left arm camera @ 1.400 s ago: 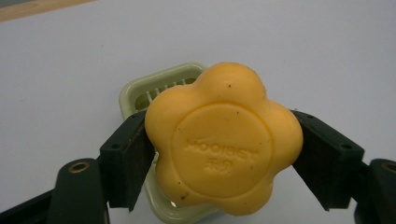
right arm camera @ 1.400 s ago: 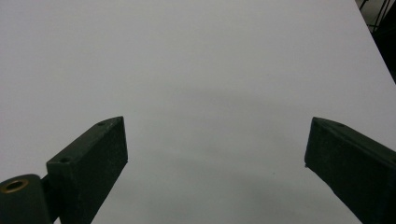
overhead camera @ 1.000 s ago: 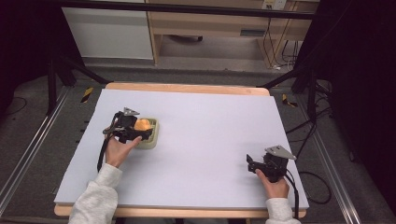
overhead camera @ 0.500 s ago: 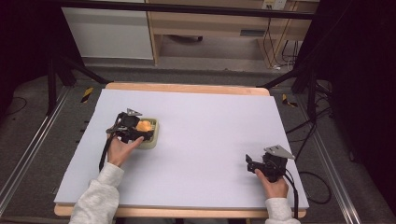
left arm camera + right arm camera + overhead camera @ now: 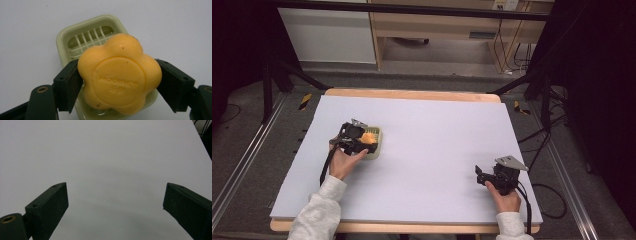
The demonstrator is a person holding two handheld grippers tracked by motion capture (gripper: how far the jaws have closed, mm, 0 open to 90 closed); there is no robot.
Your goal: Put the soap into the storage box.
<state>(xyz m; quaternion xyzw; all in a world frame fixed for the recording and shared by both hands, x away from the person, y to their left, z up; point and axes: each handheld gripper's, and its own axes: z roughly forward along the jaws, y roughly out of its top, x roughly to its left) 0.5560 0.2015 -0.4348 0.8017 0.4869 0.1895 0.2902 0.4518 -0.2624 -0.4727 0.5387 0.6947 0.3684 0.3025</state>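
Soap poised over its dish.
Left gripper (image 5: 117,82) clamps the flower-shaped orange soap (image 5: 119,75) above the green dish (image 5: 75,37), ready to set down; right gripper (image 5: 115,207) gapes idle, near right.

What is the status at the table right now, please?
Left gripper shut on the orange soap, held over the green soap dish. Right gripper open, holding nothing. Nothing in the way.

Pale lavender tabletop (image 5: 437,150) with a light wooden edge, set on a dark grey floor (image 5: 252,165). Wooden furniture (image 5: 437,30) and a white panel (image 5: 329,37) stand behind. Black cables (image 5: 512,50) trail at right; surroundings are dim.
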